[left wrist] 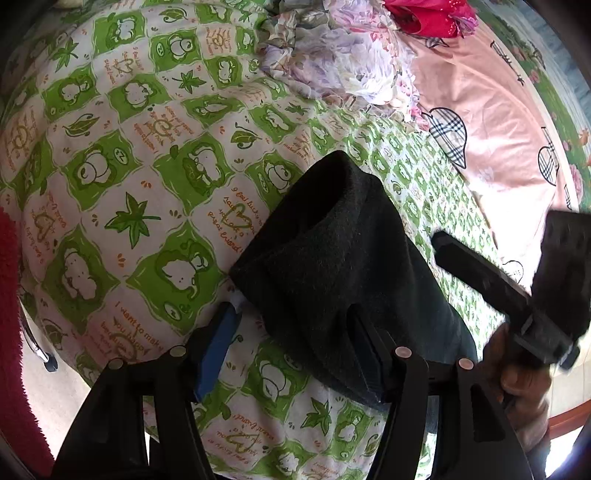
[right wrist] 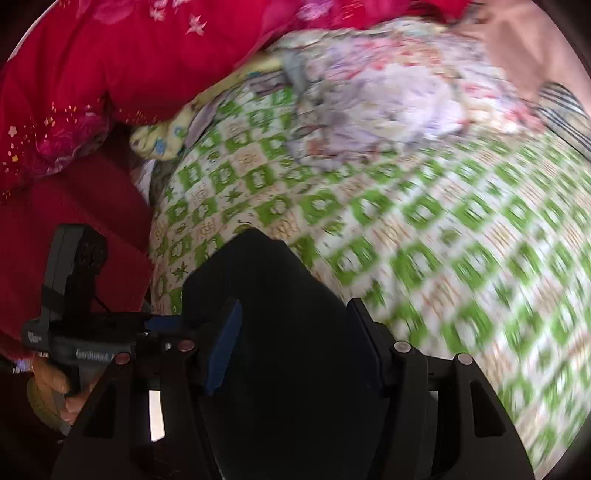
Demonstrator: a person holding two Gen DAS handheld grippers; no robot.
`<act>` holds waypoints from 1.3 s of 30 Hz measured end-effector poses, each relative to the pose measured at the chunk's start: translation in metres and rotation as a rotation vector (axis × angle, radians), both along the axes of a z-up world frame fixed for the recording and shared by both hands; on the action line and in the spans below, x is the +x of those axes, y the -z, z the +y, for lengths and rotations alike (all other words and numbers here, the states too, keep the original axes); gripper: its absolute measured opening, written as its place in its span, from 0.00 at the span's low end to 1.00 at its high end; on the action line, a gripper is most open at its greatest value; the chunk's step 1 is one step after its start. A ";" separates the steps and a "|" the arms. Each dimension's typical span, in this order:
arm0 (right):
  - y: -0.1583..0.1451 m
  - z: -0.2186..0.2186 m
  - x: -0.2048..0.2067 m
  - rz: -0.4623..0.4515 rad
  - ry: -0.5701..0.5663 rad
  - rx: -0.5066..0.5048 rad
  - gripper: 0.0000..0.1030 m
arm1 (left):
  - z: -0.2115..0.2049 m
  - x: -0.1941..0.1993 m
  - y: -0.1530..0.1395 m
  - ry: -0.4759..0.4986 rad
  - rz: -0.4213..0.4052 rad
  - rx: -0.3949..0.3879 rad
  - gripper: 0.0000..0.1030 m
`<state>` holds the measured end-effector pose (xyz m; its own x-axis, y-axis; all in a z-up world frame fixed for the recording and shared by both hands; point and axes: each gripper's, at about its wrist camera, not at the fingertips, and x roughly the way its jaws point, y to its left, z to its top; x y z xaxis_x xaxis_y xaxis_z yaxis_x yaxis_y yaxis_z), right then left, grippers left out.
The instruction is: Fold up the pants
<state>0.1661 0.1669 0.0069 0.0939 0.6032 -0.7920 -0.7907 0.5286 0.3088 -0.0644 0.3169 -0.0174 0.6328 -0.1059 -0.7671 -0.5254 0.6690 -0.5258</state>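
The dark charcoal pants (left wrist: 332,258) lie folded into a thick bundle on the green-and-white patterned bedspread (left wrist: 129,166). My left gripper (left wrist: 295,317) is open, its blue-padded fingers wide apart, and the near end of the bundle lies between them over the right finger. In the right wrist view the pants (right wrist: 280,314) fill the gap between the open fingers of my right gripper (right wrist: 295,317). The right gripper's body also shows at the right edge of the left wrist view (left wrist: 524,291).
A crumpled floral quilt (left wrist: 340,55) and red bedding (left wrist: 428,14) lie at the far side of the bed. A pink sheet (left wrist: 491,122) is at right. A red blanket (right wrist: 74,92) lies at left in the right wrist view. The bed edge and floor (left wrist: 55,387) are near left.
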 end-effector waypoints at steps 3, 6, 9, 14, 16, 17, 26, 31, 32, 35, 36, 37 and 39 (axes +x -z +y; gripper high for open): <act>0.007 0.020 0.011 0.035 -0.069 -0.019 0.58 | -0.001 0.003 0.000 -0.010 0.002 0.005 0.61; 0.019 0.039 0.017 0.087 -0.141 -0.039 0.58 | 0.000 0.005 0.000 -0.015 0.001 0.003 0.61; 0.032 0.051 0.018 0.099 -0.199 -0.091 0.55 | 0.001 0.007 0.001 -0.027 -0.007 -0.003 0.59; 0.037 0.055 0.025 0.128 -0.238 -0.136 0.33 | -0.004 0.010 0.004 -0.080 -0.016 0.017 0.37; 0.034 0.053 0.025 0.122 -0.238 -0.137 0.25 | -0.008 0.015 0.004 -0.069 -0.018 0.021 0.30; 0.030 0.051 0.024 0.116 -0.235 -0.132 0.23 | -0.010 0.016 0.002 -0.069 -0.020 0.029 0.26; -0.024 0.005 0.011 0.067 -0.122 0.049 0.20 | -0.027 0.012 -0.047 -0.016 -0.130 0.053 0.22; -0.061 -0.040 -0.003 0.007 -0.034 0.144 0.20 | -0.055 0.016 -0.081 0.059 -0.197 0.092 0.22; -0.067 -0.050 -0.006 -0.005 -0.019 0.163 0.20 | -0.065 0.018 -0.090 0.087 -0.216 0.103 0.22; -0.081 -0.081 -0.014 -0.035 0.028 0.210 0.19 | -0.085 0.021 -0.103 0.141 -0.244 0.124 0.22; -0.086 -0.094 -0.017 -0.041 0.046 0.227 0.19 | -0.095 0.023 -0.108 0.167 -0.257 0.131 0.22; -0.089 -0.104 -0.019 -0.046 0.059 0.241 0.19 | -0.102 0.025 -0.110 0.185 -0.263 0.136 0.22; -0.093 -0.120 -0.024 -0.057 0.085 0.263 0.19 | -0.119 0.030 -0.118 0.226 -0.277 0.153 0.22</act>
<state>0.1418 0.0465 0.0996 0.1934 0.7752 -0.6014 -0.7669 0.5018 0.4001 -0.0348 0.1976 0.1005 0.7918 -0.1642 -0.5882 -0.2079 0.8331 -0.5125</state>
